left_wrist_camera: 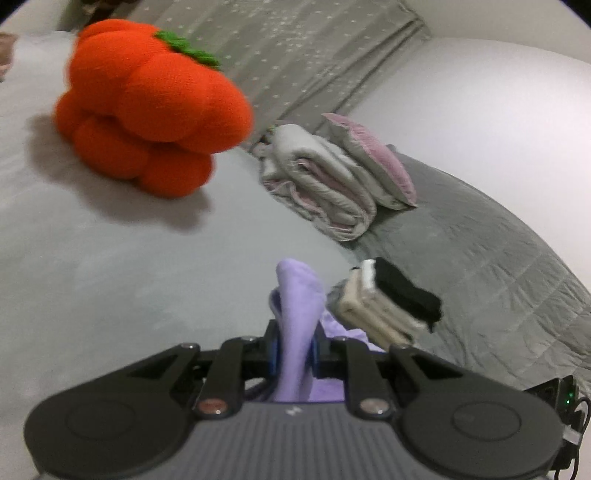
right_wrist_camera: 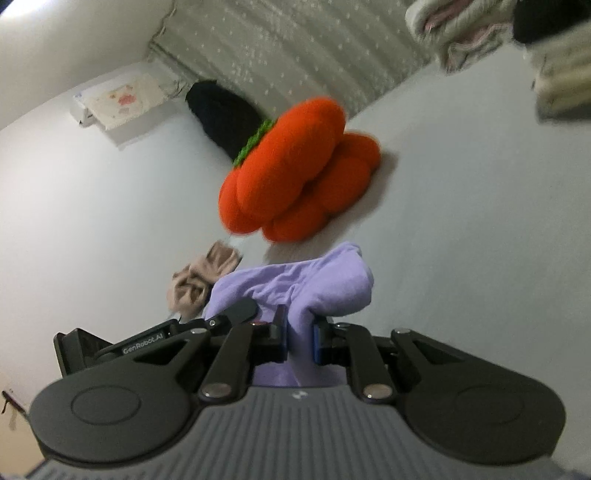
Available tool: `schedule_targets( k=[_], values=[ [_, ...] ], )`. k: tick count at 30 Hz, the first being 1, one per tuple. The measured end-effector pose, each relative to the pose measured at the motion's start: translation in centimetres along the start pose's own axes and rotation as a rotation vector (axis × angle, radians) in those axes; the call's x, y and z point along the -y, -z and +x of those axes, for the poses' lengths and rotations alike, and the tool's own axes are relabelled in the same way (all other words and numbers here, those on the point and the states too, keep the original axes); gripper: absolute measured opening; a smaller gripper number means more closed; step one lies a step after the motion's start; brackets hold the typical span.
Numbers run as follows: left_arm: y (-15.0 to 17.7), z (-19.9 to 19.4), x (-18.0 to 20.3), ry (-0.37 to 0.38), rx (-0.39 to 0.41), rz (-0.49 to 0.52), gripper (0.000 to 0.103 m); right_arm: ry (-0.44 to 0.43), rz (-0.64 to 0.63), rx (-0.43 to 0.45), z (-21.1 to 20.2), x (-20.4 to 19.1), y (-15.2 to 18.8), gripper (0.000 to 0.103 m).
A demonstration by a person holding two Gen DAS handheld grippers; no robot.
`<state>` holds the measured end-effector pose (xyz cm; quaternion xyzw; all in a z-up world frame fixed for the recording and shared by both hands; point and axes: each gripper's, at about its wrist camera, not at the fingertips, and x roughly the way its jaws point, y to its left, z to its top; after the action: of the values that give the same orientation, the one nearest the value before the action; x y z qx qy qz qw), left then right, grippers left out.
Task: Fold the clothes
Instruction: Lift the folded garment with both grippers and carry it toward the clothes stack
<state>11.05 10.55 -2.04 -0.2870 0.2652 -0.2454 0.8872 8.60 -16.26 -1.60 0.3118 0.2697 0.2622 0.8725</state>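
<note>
The left tongs [left_wrist_camera: 293,350] are clenched on a bunch of lilac garment [left_wrist_camera: 297,317], which rises between the two blue pads and hangs down behind them toward the camera. Ahead of these tongs and to their left, well apart, an orange pumpkin cushion [left_wrist_camera: 147,110] with a green stalk sits on the pale grey bed [left_wrist_camera: 92,277]. Ahead and slightly to the right lies a folded cream and pink quilt [left_wrist_camera: 317,181] with a pink-faced pillow [left_wrist_camera: 373,158] leaning on it. Just beside the tongs on the right sits a small stack of folded clothes [left_wrist_camera: 384,302], cream layers with a black piece on top, at the edge of a darker grey quilted cover [left_wrist_camera: 480,266]. The right tongs [right_wrist_camera: 299,338] are likewise clenched on the same lilac garment [right_wrist_camera: 306,280], whose cloth bulges up ahead of the pads and spreads to their left. Left of these tongs a crumpled beige item [right_wrist_camera: 199,280], perhaps a sock, though blur makes that uncertain, lies just beyond the lilac cloth, with part of the other black tool [right_wrist_camera: 155,339] near it. Straight ahead, the pumpkin cushion [right_wrist_camera: 295,170] stands tilted in this view, with a black object [right_wrist_camera: 225,110] behind it. Far to the upper right, the quilt [right_wrist_camera: 454,33] and the stacked clothes [right_wrist_camera: 561,74] are blurred.
</note>
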Motion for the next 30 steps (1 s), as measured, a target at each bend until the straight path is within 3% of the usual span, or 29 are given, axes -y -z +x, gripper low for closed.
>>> schedule_targets(
  k=[16, 30],
  values=[
    [-6.7, 13.7, 13.8, 0.195, -0.018, 0.181, 0.016, 0.202, -0.169, 0.179, -7.2, 2.2, -15.0, 0.015],
    [-9.8, 27.2, 19.6, 0.303, -0.056, 0.237, 0.015, 0.372, -0.305, 0.232, -9.0, 7.4, -25.3, 0.015]
  ],
)
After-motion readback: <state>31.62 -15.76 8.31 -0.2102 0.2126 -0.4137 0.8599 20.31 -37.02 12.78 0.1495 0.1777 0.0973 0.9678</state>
